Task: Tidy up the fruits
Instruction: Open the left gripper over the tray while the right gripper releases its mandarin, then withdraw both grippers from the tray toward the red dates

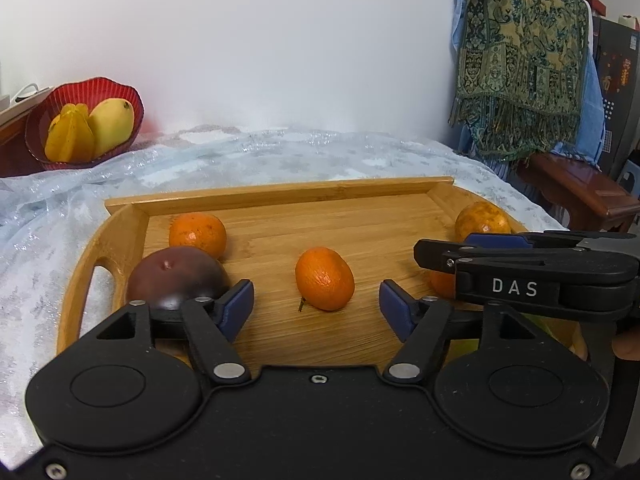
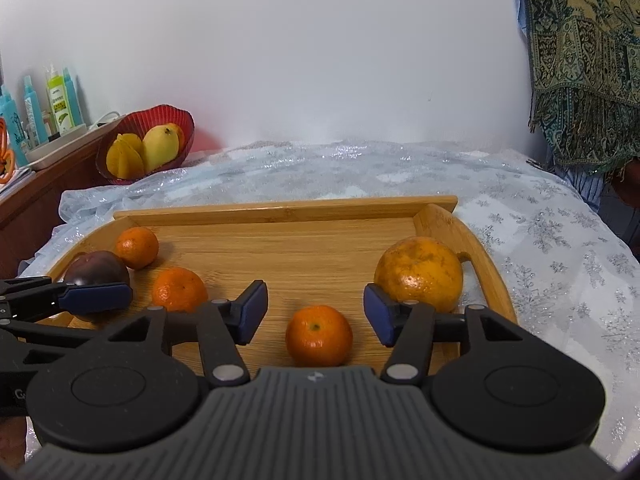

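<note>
A wooden tray [image 1: 280,194] [image 2: 280,210] lies on the table and holds several fruits. In the left wrist view my left gripper [image 1: 316,310] is open, with a small mandarin [image 1: 325,278] just ahead between its fingers. A dark purple fruit [image 1: 176,276] lies by its left finger and another mandarin [image 1: 198,234] sits behind that. In the right wrist view my right gripper [image 2: 315,314] is open around a mandarin [image 2: 319,336]. A large orange [image 2: 420,272] sits beside its right finger. The right gripper also shows in the left wrist view [image 1: 500,256].
A red bowl [image 1: 86,92] [image 2: 156,118] with a mango [image 1: 112,126] and a starfruit [image 1: 70,134] stands at the back left. A pale blue cloth [image 2: 540,240] covers the table. A patterned scarf [image 1: 520,60] hangs at the right. Bottles [image 2: 60,100] stand on a side shelf.
</note>
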Demonstrator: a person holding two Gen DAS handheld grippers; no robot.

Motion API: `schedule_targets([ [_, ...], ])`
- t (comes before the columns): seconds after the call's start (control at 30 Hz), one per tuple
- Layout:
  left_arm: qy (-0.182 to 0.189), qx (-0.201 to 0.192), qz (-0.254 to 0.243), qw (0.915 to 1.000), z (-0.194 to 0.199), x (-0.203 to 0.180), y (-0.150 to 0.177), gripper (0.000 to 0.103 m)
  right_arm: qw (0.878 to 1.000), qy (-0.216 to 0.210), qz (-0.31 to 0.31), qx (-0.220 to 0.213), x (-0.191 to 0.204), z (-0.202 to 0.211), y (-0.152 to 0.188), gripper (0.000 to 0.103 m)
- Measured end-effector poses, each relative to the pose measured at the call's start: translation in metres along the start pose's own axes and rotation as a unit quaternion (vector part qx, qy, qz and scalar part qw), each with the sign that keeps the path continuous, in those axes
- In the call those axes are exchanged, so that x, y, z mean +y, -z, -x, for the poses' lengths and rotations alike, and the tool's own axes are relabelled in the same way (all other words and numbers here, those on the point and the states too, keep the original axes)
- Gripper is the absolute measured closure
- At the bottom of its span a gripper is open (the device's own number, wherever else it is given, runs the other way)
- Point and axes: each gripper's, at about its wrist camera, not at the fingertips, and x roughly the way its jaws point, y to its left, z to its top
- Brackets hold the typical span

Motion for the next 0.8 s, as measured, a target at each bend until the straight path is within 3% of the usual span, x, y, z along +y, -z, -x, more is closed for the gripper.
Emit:
schedule_targets([
  [0.37,0.009,-0.019,-0.005,0.9998,0.024,-0.002,0.003,0.027,1.000,0.007,0.009,-0.029,0.003,0.018,0.004,0.025],
  [0.6,0.025,-0.042,0.005,0.9988,0.053,-0.003,0.009,0.018,0.997,0.009,0.012,-0.080,0.008,0.045,0.010,0.014],
  [0.8,0.008,-0.068,-0.014,0.9976,0.071,-0.007,0.015,0.012,0.993,0.018,0.007,-0.113,0.011,0.062,0.018,0.011],
])
